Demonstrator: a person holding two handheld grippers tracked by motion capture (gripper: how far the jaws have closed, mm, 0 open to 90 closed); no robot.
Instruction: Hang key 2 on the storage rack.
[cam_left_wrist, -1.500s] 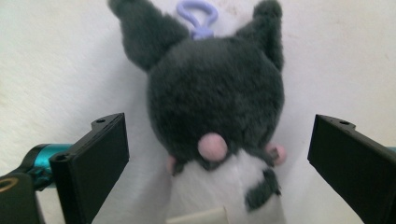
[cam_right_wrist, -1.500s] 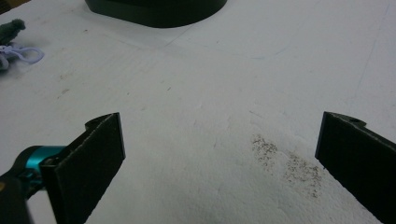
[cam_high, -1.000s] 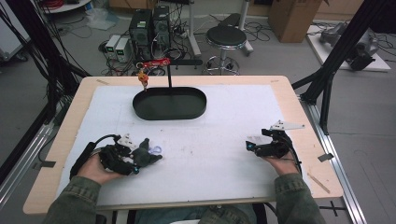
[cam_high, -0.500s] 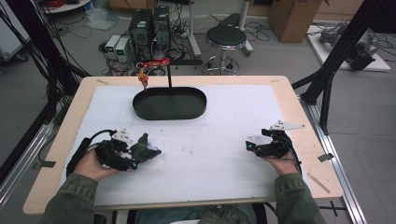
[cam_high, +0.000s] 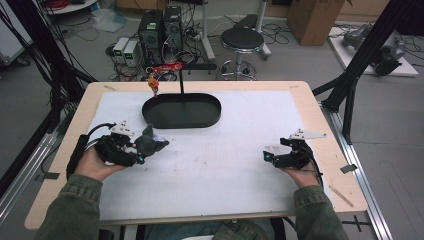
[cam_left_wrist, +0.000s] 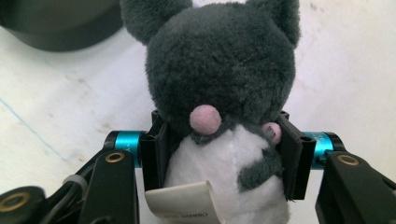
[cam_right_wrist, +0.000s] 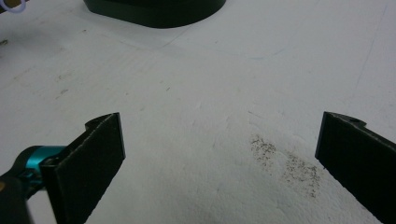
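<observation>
The left tool (cam_high: 150, 148) grips a grey plush toy (cam_high: 147, 142) at the near left of the table (cam_high: 310, 107); in the left gripper view its two black jaws press against the sides of the plush toy (cam_left_wrist: 219, 79) just below the head, so the soft body bulges between them; the toy has a dark grey head with two ears, a pink nose, a white belly and a paper tag curling out at the bottom; in the high view the toy sits at the front of the tool, above the white mat (cam_high: 225, 160) that covers the table; whether it touches the mat I cannot tell; the person's left hand (cam_high: 92, 162) holds the tool from behind; a black oval tray (cam_high: 200, 117) lies well apart towards the far side, with a thin black stand (cam_high: 181, 80) rising from it and a red clip (cam_high: 165, 67) at the top; the right tool (cam_high: 267, 156) rests near the right edge of the mat; in the right gripper view its jaws stand wide apart with nothing between them, bare mat (cam_right_wrist: 210, 93) beneath.
</observation>
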